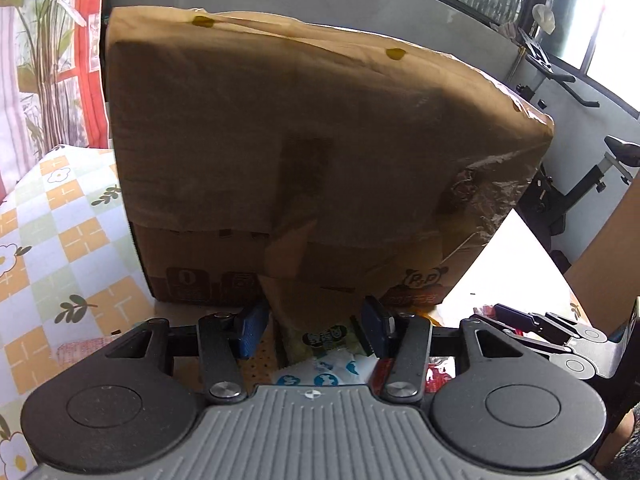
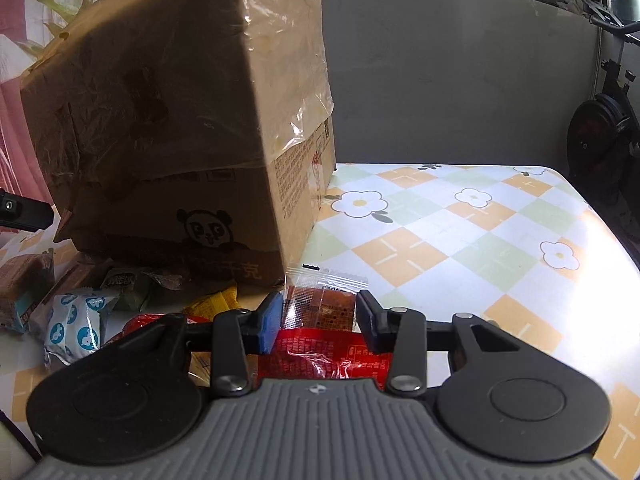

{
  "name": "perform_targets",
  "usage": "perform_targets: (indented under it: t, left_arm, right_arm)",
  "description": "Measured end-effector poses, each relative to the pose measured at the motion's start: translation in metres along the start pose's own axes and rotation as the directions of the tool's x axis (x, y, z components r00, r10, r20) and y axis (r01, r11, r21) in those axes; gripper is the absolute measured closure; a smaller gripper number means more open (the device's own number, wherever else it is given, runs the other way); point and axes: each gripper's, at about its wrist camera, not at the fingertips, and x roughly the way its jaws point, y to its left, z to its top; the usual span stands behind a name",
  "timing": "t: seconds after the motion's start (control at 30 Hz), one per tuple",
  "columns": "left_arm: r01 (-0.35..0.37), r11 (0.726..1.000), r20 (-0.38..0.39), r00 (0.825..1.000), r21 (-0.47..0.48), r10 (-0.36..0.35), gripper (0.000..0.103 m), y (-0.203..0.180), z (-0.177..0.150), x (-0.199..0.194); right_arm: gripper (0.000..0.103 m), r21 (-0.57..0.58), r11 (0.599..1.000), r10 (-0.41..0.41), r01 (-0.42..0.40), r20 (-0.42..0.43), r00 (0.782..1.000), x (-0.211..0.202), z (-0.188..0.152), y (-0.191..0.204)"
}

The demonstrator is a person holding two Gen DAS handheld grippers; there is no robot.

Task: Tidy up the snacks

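Clearly, the biggest thing is the cardboard box (image 1: 320, 160), brown and partly wrapped in clear tape, with a panda face printed low on its side. It stands tilted on the tabletop (image 2: 440, 240), which has a cover with orange, green and white squares and white flowers. I take this box as the landmark.

Behind the box is a grey wall (image 2: 440, 80) with windows above it, and to the right of the box, well apart from it, stands a black exercise bike (image 2: 604, 128).

In front of the box, near its lower edge, the snacks lie in a loose pile. A red packet (image 2: 320, 354) is the largest of them; it lies in front of the front corner of the box. Just beside that corner lies a clear packet with a brown snack (image 2: 324, 304) inside. More to the left, in front of the box, there is a white packet with blue animal prints (image 2: 74, 326), a dark green packet (image 2: 124, 282), a yellow packet (image 2: 216, 300) and a brown packet (image 2: 24, 284).

The right gripper (image 2: 316, 314) is low in front of the box corner, its fingers spread on both sides of the clear packet without closing on it. The left gripper (image 1: 310, 326) is close to the box front, its fingers spread too, above the white and green packets, holding nothing.
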Motion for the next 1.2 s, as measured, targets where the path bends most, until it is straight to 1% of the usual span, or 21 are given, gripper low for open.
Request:
perform_targets:
  t: [0.03,0.1,0.17,0.2,0.27,0.3,0.33,0.4,0.43,0.53,0.6,0.7,0.77,0.83,0.87,0.93,1.0,1.1,1.2]
  left_arm:
    - [0.007,1.0,-0.003,1.0,0.017,-0.007,0.049,-0.009,0.001,0.005]
    - [0.014,0.999,-0.013,1.0,0.041,-0.014,0.05,-0.024,0.001,0.014]
    - [0.051,0.997,-0.035,0.998,0.065,-0.048,0.05,-0.037,0.001,0.024]
    - [0.068,0.994,-0.047,0.997,0.08,-0.064,0.052,-0.043,0.001,0.029]
    - [0.08,0.989,-0.054,0.996,0.121,-0.074,0.056,-0.057,-0.001,0.038]
    - [0.073,0.987,-0.063,0.996,0.145,-0.065,0.057,-0.063,-0.003,0.044]
    - [0.052,0.986,-0.071,0.997,0.161,-0.041,0.057,-0.068,-0.004,0.049]
    - [0.017,0.985,-0.091,0.996,0.171,-0.001,0.057,-0.073,-0.006,0.059]
    - [0.014,0.985,-0.098,0.995,0.173,0.003,0.057,-0.074,-0.007,0.062]
    - [-0.009,0.979,-0.103,0.994,0.203,0.03,0.057,-0.079,-0.008,0.07]
    - [-0.029,0.979,-0.112,0.992,0.203,0.052,0.057,-0.08,-0.007,0.078]
    - [-0.025,0.979,-0.135,0.989,0.204,0.054,0.057,-0.082,-0.006,0.089]
    - [-0.041,0.972,-0.147,0.986,0.231,0.077,0.057,-0.086,-0.007,0.097]
    - [-0.049,0.971,-0.152,0.985,0.233,0.086,0.057,-0.086,-0.006,0.106]
    - [-0.05,0.973,-0.155,0.984,0.225,0.086,0.059,-0.085,-0.006,0.108]
    - [-0.051,0.976,-0.16,0.983,0.211,0.086,0.065,-0.083,-0.006,0.113]
    - [-0.054,0.975,-0.159,0.983,0.215,0.089,0.074,-0.083,-0.008,0.115]
    - [-0.063,0.971,-0.115,0.989,0.23,0.091,0.075,-0.084,-0.013,0.111]
    - [-0.067,0.971,-0.106,0.99,0.23,0.093,0.075,-0.085,-0.016,0.106]
  right_arm:
    - [0.06,0.009,1.0,0.007,-0.007,0.015,1.0,-0.003,-0.003,-0.001]
    - [0.06,0.004,1.0,0.019,-0.02,0.076,0.997,-0.013,-0.004,-0.002]
    - [0.06,0.011,0.999,0.033,-0.034,0.092,0.995,-0.016,-0.005,-0.005]
    - [0.06,0.022,0.999,0.034,-0.036,0.095,0.995,-0.018,-0.005,-0.007]
    - [0.06,0.038,0.999,0.032,-0.037,0.125,0.992,-0.023,-0.006,-0.009]
    - [0.06,0.044,0.998,0.035,-0.041,0.136,0.99,-0.025,-0.007,-0.01]
    - [0.06,0.054,0.998,0.036,-0.044,0.145,0.989,-0.026,-0.007,-0.012]
    - [0.06,0.07,0.996,0.047,-0.058,0.155,0.987,-0.026,-0.008,-0.016]
    - [0.06,0.077,0.995,0.054,-0.067,0.159,0.986,-0.026,-0.008,-0.018]
    - [0.06,0.086,0.993,0.069,-0.083,0.153,0.986,-0.023,-0.007,-0.02]
    - [0.06,0.081,0.992,0.078,-0.092,0.155,0.985,-0.023,-0.007,-0.02]
    - [0.06,0.079,0.992,0.089,-0.102,0.156,0.984,-0.023,-0.008,-0.02]
    - [0.06,0.089,0.99,0.091,-0.106,0.156,0.983,-0.022,-0.009,-0.021]
    - [0.06,0.092,0.99,0.094,-0.109,0.153,0.984,-0.022,-0.009,-0.021]
    - [0.06,0.089,0.99,0.096,-0.11,0.148,0.984,-0.021,-0.009,-0.021]
    - [0.06,0.081,0.99,0.1,-0.112,0.141,0.985,-0.02,-0.009,-0.019]
    - [0.06,0.078,0.99,0.103,-0.114,0.136,0.985,-0.019,-0.008,-0.019]
    - [0.06,0.093,0.989,0.103,-0.116,0.132,0.986,-0.017,-0.008,-0.022]
    - [0.06,0.1,0.988,0.102,-0.115,0.128,0.986,-0.017,-0.008,-0.023]
